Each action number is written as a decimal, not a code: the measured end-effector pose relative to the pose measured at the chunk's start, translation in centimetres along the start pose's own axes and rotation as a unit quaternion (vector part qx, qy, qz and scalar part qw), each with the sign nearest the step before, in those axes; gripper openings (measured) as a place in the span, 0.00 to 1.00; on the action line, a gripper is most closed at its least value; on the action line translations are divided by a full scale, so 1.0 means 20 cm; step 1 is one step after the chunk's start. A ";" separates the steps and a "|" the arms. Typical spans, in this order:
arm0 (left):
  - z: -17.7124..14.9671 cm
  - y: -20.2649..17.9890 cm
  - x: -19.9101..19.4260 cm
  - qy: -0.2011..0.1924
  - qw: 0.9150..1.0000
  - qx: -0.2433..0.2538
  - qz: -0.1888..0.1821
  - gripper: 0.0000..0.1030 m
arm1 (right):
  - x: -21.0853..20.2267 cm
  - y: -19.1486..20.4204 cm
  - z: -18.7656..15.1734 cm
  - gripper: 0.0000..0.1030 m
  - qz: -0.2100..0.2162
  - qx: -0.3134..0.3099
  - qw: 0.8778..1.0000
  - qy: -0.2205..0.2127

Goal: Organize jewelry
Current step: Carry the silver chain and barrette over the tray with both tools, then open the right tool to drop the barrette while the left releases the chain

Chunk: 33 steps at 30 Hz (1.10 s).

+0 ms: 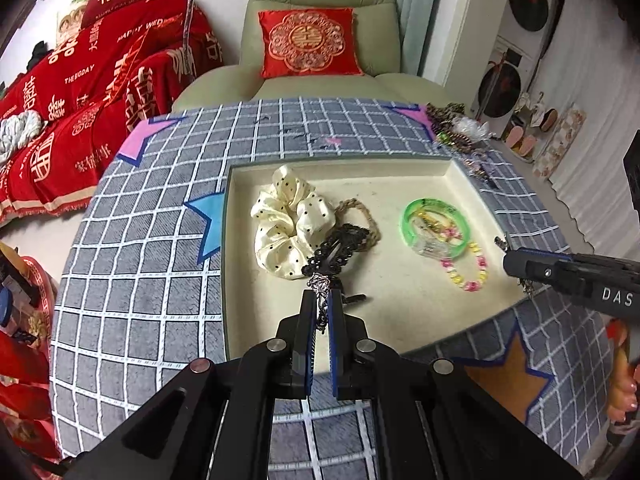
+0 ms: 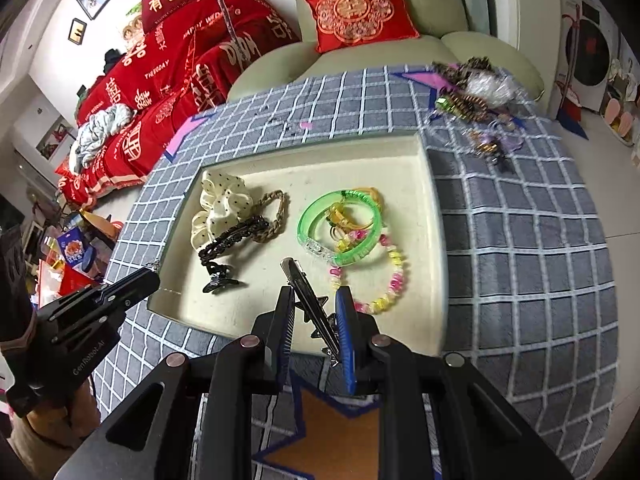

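Our left gripper (image 1: 321, 300) jaws pinch a silvery chain (image 1: 320, 282); right gripper (image 2: 316, 312) jaws clamp a dark metal hair clip (image 2: 308, 300). We judge both are poised over the cream tray (image 2: 434, 240) ahead of the jaws for sorted placement.

We see the tray (image 2: 434, 240) on the table (image 2: 520, 240), with the scrunchie (image 2: 220, 204) at its left, the bangle (image 2: 340, 228) to the right, the bead bracelet (image 2: 384, 280) before it, and a jewelry pile (image 2: 476, 96) behind.

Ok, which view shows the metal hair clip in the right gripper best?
Right wrist: the hair clip lies full length between the right gripper's fingers, above the tray. In the left wrist view only its tip pokes out.
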<state>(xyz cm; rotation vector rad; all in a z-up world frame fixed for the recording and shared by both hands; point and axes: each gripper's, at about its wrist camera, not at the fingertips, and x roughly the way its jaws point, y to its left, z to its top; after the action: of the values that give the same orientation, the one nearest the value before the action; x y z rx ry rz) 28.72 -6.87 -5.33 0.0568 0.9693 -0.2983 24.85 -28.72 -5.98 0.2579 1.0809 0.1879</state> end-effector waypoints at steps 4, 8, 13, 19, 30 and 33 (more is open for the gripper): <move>0.01 0.02 0.10 0.015 1.000 -0.008 0.008 0.13 | 0.13 0.01 0.01 0.22 0.008 0.006 1.000 0.019; 0.01 0.03 0.18 0.025 1.000 -0.010 0.015 0.13 | 0.25 0.04 0.03 0.22 0.007 0.006 1.000 0.030; 0.01 0.02 0.25 0.030 0.999 -0.005 0.027 0.13 | 0.34 0.08 0.04 0.22 -0.009 -0.001 0.999 0.033; 0.00 -0.01 0.29 0.032 0.999 0.007 0.037 0.13 | 0.41 0.08 0.02 0.22 -0.030 -0.009 0.999 0.034; -0.01 -0.07 0.31 0.038 0.997 0.028 0.060 0.13 | 0.39 0.09 0.01 0.34 -0.032 -0.015 0.999 0.031; 0.00 -0.07 0.29 0.033 0.997 0.023 0.060 0.13 | 0.35 0.07 0.01 0.37 -0.023 -0.005 1.000 0.021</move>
<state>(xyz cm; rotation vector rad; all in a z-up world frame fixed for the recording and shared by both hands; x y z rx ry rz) 31.38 -9.42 -10.03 0.1686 1.0208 -0.2091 28.13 -25.46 -11.37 0.2207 1.1257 0.1593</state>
